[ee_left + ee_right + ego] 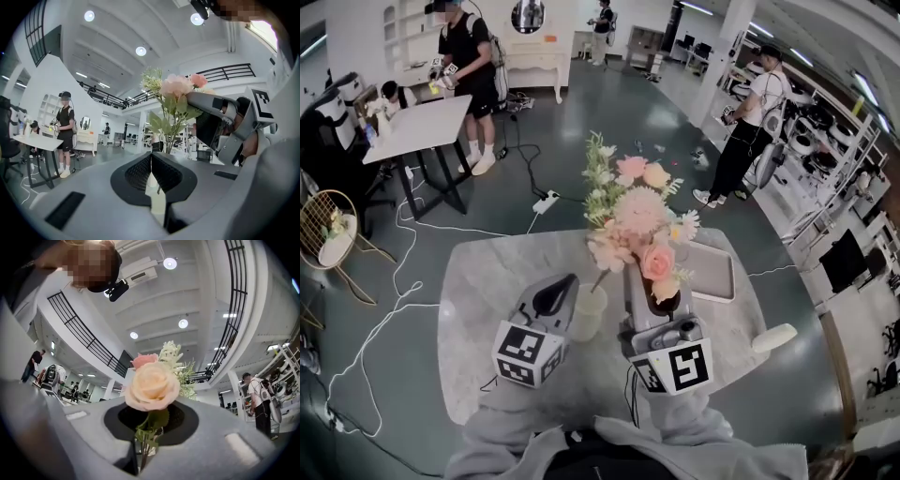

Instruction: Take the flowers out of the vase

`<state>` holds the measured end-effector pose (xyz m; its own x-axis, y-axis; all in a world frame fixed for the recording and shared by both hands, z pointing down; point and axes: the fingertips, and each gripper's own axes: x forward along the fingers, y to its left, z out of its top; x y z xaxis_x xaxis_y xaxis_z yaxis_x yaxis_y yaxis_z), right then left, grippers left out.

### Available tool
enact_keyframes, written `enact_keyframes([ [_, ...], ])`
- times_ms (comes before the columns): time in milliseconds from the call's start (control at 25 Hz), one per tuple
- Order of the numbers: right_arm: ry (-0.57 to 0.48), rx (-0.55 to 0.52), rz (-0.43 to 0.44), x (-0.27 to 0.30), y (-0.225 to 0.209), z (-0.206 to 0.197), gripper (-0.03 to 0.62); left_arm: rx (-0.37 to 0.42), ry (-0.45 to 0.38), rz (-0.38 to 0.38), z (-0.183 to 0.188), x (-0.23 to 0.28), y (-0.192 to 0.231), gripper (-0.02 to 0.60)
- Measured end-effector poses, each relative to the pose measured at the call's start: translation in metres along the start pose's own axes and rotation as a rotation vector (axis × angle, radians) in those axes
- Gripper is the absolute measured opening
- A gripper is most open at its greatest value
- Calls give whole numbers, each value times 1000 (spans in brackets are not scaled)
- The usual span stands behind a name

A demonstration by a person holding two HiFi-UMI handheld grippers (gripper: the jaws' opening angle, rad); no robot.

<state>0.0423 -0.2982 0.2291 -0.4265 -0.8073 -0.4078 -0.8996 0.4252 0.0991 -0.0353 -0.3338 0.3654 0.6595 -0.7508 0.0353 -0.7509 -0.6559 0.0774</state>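
Note:
A small cream vase (586,314) is at the middle of the round marble table (487,281). My left gripper (555,298) is at its left side, jaws shut on the vase (154,199), which fills the gap between them. A bouquet of pink, peach and white flowers (628,211) rises above the vase, with one stem still reaching down into its mouth. My right gripper (661,302) is shut on the green stems (143,446) just under a peach rose (152,385). In the left gripper view, the bouquet (176,93) leans against the right gripper's body.
A white tray (708,272) lies on the table behind the right gripper, and a white oblong object (773,337) sits at the table's right edge. Cables (403,300) trail over the floor to the left. People stand by a white table (422,127) and by shelves (825,131).

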Motion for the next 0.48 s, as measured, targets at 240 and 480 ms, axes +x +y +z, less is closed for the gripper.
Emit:
enact_keyframes([
  [240,-31,3,-24,-2,-3,8,60,24,-15,-23,1,-3,4,2],
  [480,-22,-24,-73,-5,1,4,60,23,-24,-66,-2,-8,7,2],
])
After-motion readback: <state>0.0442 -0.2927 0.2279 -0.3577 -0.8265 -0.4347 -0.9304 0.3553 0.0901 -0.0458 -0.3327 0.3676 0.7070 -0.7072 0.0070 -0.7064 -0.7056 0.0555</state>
